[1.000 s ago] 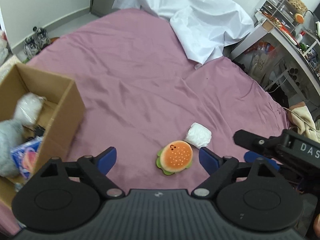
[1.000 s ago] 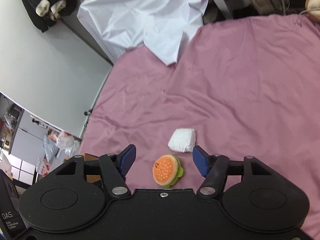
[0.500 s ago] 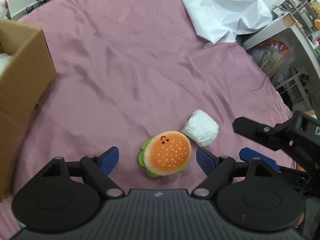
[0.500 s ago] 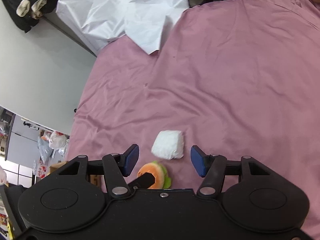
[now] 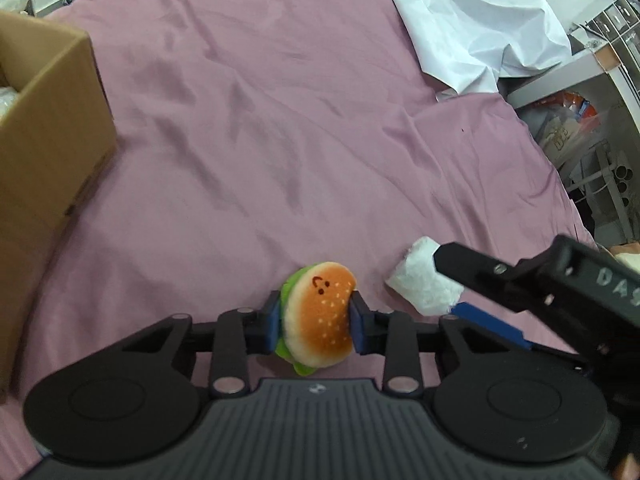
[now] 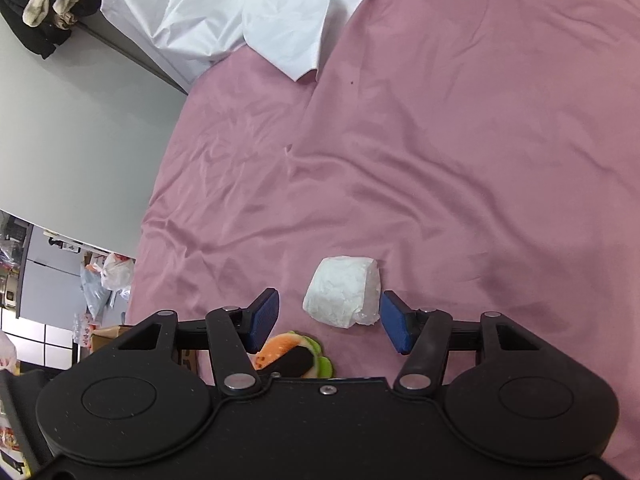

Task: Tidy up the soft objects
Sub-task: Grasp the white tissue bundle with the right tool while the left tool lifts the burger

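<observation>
My left gripper (image 5: 314, 318) is shut on a plush hamburger toy (image 5: 318, 324) with an orange bun and green lettuce, held upright on the pink bed sheet (image 5: 280, 140). The toy also shows in the right wrist view (image 6: 280, 354), partly hidden behind the gripper body. A white wrapped soft bundle (image 6: 344, 296) lies on the sheet between the blue pads of my right gripper (image 6: 328, 320), which is open around it without touching. In the left wrist view the bundle (image 5: 420, 284) sits right of the toy, partly covered by my right gripper.
A cardboard box (image 5: 44, 120) stands on the bed at the left, its inside mostly out of view. A crumpled white sheet (image 5: 472, 20) lies at the far end of the bed. Cluttered shelves (image 5: 600, 92) stand beyond the bed's right edge.
My left gripper moved forward and closed on the hamburger toy. My right gripper moved forward so the white bundle now sits between its open fingers.
</observation>
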Available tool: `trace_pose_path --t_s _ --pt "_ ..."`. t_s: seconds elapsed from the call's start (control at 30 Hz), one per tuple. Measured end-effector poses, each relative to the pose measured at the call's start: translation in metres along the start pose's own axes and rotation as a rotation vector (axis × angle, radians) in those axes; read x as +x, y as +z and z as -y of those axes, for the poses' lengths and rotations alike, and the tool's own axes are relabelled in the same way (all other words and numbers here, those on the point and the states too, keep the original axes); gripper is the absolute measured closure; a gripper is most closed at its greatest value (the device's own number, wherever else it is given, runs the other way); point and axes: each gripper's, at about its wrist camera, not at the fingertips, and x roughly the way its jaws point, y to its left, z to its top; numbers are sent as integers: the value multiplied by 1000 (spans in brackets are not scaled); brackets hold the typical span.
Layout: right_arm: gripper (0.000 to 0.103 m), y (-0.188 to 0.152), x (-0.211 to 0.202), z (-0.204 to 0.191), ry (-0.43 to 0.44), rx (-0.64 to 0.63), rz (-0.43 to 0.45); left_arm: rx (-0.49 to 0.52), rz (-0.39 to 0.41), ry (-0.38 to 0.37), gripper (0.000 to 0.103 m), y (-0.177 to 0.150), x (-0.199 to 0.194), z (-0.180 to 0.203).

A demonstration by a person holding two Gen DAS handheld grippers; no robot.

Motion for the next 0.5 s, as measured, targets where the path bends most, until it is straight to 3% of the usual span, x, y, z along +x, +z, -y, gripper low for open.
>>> trace_pose_path --t_s 0.37,0.5 --pt "46 -6 19 -15 -46 -74 40 -32 9 33 71 9 -15 -22" --pt "57 -10 28 -14 -79 -83 31 -37 22 40 71 10 -27 -29"
